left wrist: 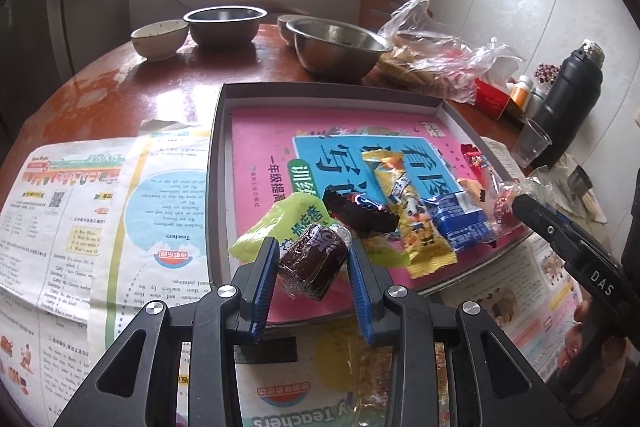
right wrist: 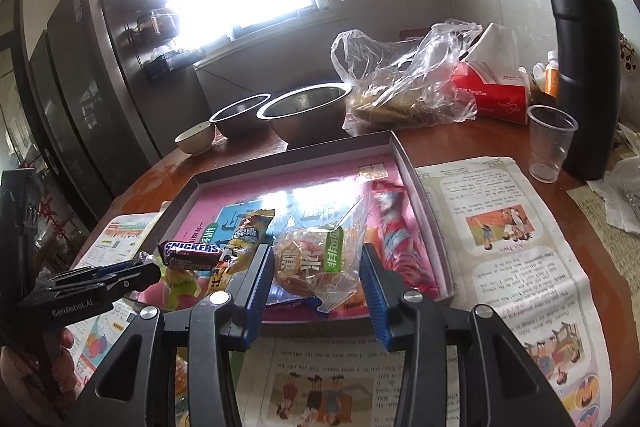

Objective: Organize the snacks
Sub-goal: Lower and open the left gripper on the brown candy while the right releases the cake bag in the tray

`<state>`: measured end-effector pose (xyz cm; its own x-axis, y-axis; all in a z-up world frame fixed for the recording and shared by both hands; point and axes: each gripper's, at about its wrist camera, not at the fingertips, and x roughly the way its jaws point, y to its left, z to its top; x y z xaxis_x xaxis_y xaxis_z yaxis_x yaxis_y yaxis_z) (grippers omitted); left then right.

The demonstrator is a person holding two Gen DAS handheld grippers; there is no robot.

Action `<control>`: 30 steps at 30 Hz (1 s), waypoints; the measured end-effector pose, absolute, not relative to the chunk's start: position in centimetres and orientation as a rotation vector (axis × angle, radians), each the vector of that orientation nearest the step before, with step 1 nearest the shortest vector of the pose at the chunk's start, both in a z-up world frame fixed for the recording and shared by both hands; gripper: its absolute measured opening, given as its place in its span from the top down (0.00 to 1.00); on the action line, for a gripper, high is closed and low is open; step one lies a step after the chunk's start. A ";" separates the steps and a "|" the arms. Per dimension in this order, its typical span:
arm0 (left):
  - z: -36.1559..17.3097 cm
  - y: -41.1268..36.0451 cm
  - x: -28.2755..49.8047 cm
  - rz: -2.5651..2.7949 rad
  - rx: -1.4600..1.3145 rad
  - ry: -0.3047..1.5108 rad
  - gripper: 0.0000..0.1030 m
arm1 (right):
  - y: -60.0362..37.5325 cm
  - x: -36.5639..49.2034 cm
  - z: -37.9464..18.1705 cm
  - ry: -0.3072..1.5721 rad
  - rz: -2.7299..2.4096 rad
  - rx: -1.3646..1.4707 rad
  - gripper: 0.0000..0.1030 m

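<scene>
Reddish wood table carries a grey shallow box with snack packets. The left gripper is clamped on a dark brown wrapped candy at the box's near edge. The right gripper has its fingers apart around a clear rice-cracker bag, not pressing it.

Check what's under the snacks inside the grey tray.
A pink-and-blue book cover lines the grey tray; the snack pile lies on it. The packets hide much of its printed title, and the tray floor beneath the book isn't visible.
</scene>
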<state>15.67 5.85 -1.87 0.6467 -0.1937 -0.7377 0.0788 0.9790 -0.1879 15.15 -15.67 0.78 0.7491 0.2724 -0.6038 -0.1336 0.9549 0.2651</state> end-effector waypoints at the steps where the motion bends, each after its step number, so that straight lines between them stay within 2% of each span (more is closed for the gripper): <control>1: -1.9 5.9 15.7 -0.156 -0.145 0.855 0.65 | -15.6 15.4 0.6 0.696 0.225 0.214 0.57; 21: -2.2 6.5 16.2 -0.155 -0.169 0.849 0.65 | -15.3 17.6 -0.3 0.707 0.194 0.214 0.57; 23: -2.2 6.5 16.2 -0.154 -0.169 0.849 0.65 | -15.5 17.6 -0.3 0.710 0.187 0.216 0.55; 26: -2.2 6.5 16.2 -0.153 -0.162 0.849 0.65 | -15.8 17.9 -0.4 0.724 0.176 0.220 0.48; 30: -2.2 6.5 16.2 -0.153 -0.164 0.850 0.65 | -16.3 18.0 -0.6 0.729 0.154 0.219 0.46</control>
